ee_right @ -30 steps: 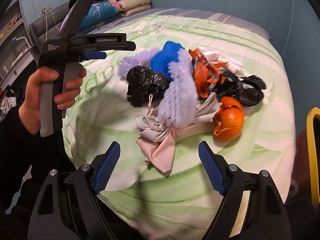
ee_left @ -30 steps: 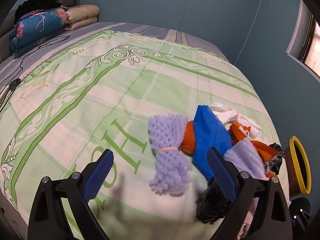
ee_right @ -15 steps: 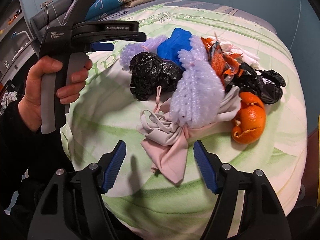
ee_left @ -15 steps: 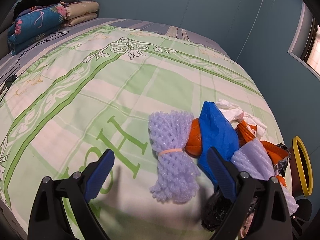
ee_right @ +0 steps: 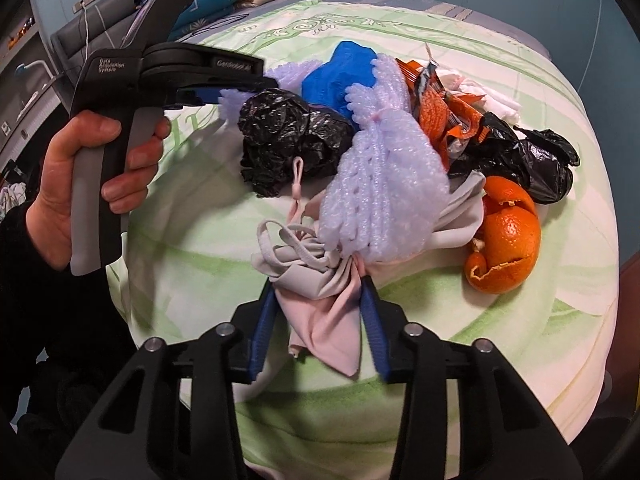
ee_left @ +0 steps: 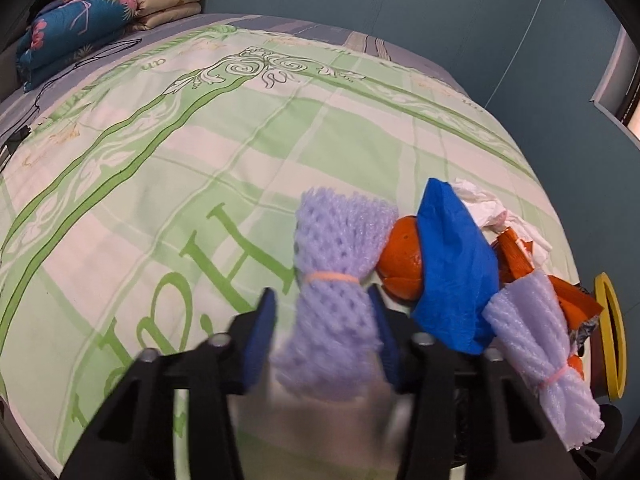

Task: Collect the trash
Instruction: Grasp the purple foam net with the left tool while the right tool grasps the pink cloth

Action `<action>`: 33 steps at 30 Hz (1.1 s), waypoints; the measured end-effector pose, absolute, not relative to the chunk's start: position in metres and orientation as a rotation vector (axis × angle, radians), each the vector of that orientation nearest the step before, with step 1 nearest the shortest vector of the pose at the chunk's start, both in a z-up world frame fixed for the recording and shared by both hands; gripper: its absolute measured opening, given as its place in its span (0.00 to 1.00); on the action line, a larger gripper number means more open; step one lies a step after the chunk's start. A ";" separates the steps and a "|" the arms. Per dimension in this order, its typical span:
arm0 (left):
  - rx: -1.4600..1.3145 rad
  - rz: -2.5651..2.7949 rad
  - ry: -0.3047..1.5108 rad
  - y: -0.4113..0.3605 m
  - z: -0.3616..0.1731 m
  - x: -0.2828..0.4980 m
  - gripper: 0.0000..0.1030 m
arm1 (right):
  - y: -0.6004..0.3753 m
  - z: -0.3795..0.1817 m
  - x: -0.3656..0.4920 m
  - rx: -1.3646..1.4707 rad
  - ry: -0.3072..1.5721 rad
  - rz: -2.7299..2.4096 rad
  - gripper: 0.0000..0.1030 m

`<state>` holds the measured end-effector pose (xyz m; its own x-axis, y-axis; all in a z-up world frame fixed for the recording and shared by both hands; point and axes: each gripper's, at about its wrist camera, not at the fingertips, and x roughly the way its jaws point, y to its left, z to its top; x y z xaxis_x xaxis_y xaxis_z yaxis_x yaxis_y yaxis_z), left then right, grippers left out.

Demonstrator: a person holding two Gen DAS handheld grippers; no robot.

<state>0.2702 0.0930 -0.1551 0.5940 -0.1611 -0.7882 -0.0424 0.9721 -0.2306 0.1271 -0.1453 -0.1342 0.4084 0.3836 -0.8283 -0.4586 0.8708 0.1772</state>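
Note:
A pile of trash lies on the green patterned bed (ee_left: 200, 168). My left gripper (ee_left: 324, 340) has its jaws closed around the lower end of a purple foam net (ee_left: 340, 264) tied with a rubber band. Beside it lie a blue bag (ee_left: 452, 264), orange peel (ee_left: 400, 256) and a second purple foam net (ee_left: 536, 340). My right gripper (ee_right: 318, 328) has its jaws closed around a pink-grey face mask (ee_right: 320, 292). Above it sit the second foam net (ee_right: 384, 184), a black bag (ee_right: 288, 140), an orange peel (ee_right: 504, 240) and an orange wrapper (ee_right: 440, 108).
A yellow-rimmed bin (ee_left: 610, 328) stands beyond the bed's right edge. Folded blankets and pillows (ee_left: 100, 16) lie at the head of the bed. Another black bag (ee_right: 532, 164) and white tissue (ee_right: 488, 96) lie at the pile's far side. Blue walls surround the bed.
Both grippers moved forward into the pile and narrowed from wide open. The left one now clasps the purple foam net, the right one the face mask.

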 end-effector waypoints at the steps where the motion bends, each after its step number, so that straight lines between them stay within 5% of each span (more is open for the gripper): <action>1: -0.238 -0.068 0.937 0.093 -0.156 0.270 0.29 | -0.147 -0.134 0.128 -0.078 1.021 0.529 0.31; 9: -0.261 -0.054 0.928 0.097 -0.147 0.265 0.25 | -0.163 -0.133 0.136 -0.015 1.022 0.530 0.15; 33: -0.403 -0.095 0.741 0.113 -0.088 0.175 0.24 | -0.217 -0.079 0.085 0.206 0.815 0.727 0.14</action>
